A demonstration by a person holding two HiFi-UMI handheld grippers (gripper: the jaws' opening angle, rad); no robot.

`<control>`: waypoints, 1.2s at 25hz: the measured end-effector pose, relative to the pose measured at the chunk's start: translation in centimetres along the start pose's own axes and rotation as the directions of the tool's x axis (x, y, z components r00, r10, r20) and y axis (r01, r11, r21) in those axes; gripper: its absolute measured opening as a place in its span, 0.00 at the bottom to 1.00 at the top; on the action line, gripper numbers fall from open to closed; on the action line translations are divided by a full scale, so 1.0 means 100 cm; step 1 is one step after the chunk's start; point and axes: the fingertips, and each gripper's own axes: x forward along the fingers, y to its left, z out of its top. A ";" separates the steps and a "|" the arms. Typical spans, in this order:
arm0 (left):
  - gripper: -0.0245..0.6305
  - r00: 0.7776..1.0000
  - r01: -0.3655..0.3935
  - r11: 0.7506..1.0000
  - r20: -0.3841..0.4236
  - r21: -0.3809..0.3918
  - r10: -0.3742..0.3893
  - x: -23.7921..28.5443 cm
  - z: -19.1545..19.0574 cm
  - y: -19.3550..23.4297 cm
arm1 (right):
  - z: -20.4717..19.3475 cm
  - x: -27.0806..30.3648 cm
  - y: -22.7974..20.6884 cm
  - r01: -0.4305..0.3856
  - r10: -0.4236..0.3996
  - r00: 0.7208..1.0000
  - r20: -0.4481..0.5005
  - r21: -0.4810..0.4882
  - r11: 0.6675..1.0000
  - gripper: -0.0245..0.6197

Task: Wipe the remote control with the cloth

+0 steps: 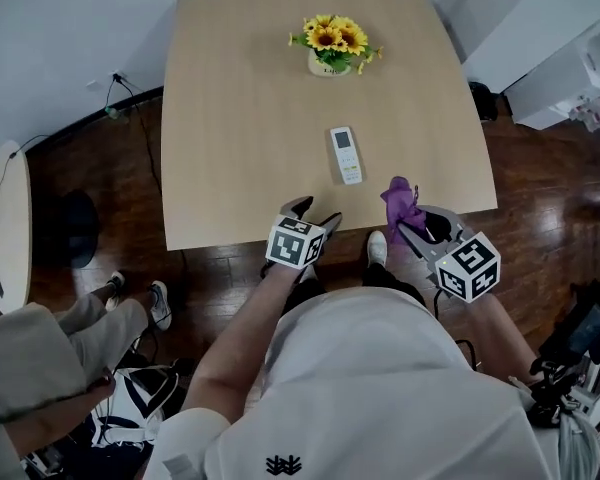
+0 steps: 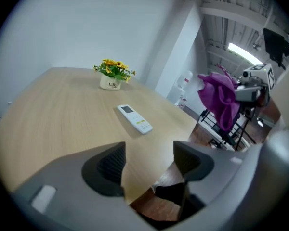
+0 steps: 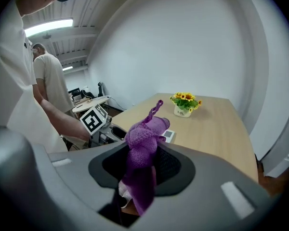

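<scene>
A white remote control [image 1: 346, 154] lies flat on the wooden table [image 1: 230, 118], screen end pointing away from me. It also shows ahead of the left jaws as the remote [image 2: 134, 119], and partly behind the cloth as the remote [image 3: 168, 135]. My left gripper [image 1: 315, 214] hangs over the table's near edge, open, with nothing between its jaws [image 2: 149, 165]. The right gripper [image 1: 412, 226] is off the near right of the table, shut on a purple cloth [image 1: 401, 203] that bunches above its jaws and hangs below them [image 3: 142, 153]. Neither gripper touches the remote.
A white pot of yellow sunflowers [image 1: 330, 46] stands at the far side of the table. A round side table [image 1: 5, 218] is at the left, and a seated person [image 1: 40, 348] is on the near left. White furniture [image 1: 560, 58] stands at the right.
</scene>
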 end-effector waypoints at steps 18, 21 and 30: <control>0.64 0.919 -0.394 0.917 -0.032 -0.060 0.393 0.111 0.050 0.036 | 0.000 -0.028 -0.110 -0.104 0.104 0.995 -0.008 -0.015 0.994 0.24; 0.64 0.881 -0.472 0.879 -0.056 -0.073 0.469 0.122 0.051 0.047 | -0.004 -0.037 -0.133 -0.109 0.109 0.994 -0.013 -0.013 0.994 0.24; 0.63 0.805 -0.593 0.794 -0.106 -0.135 0.584 0.131 0.040 0.065 | -0.015 -0.055 -0.174 -0.130 0.130 0.991 -0.037 -0.015 0.991 0.24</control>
